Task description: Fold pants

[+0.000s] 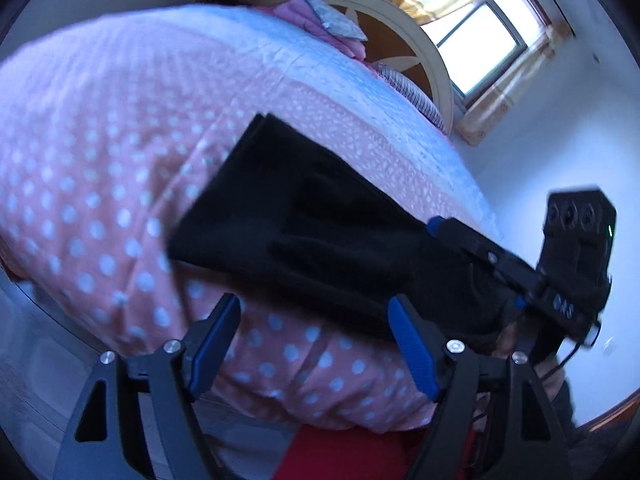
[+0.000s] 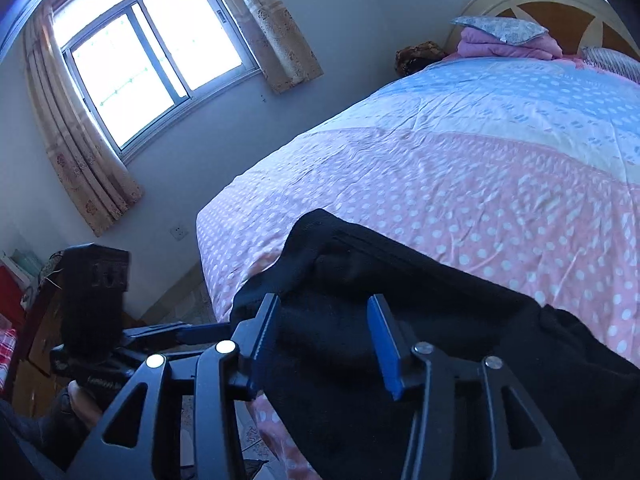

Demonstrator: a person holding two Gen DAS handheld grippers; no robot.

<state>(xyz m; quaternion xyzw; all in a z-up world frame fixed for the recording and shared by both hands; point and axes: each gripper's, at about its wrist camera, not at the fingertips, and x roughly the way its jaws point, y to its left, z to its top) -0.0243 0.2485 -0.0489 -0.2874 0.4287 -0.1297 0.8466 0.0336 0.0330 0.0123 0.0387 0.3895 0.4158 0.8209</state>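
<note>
Black pants (image 1: 304, 224) lie folded in a long strip on the pink polka-dot bedspread (image 1: 100, 160), near the bed's edge. My left gripper (image 1: 314, 320) is open and empty, its blue-padded fingers just short of the pants' near edge. My right gripper (image 2: 324, 328) is open, its jaws wide apart around one end of the pants (image 2: 420, 320), with no cloth pinched. The right gripper also shows in the left wrist view (image 1: 472, 248) at the pants' right end. The left gripper shows in the right wrist view (image 2: 192, 334) at lower left.
The bed has a blue band (image 2: 520, 96) toward the curved headboard (image 2: 560, 4), with pink folded bedding and a pillow (image 2: 500, 36) stacked there. A window with curtains (image 2: 140, 52) is on the wall. Dark wooden furniture (image 2: 44, 328) stands beside the bed.
</note>
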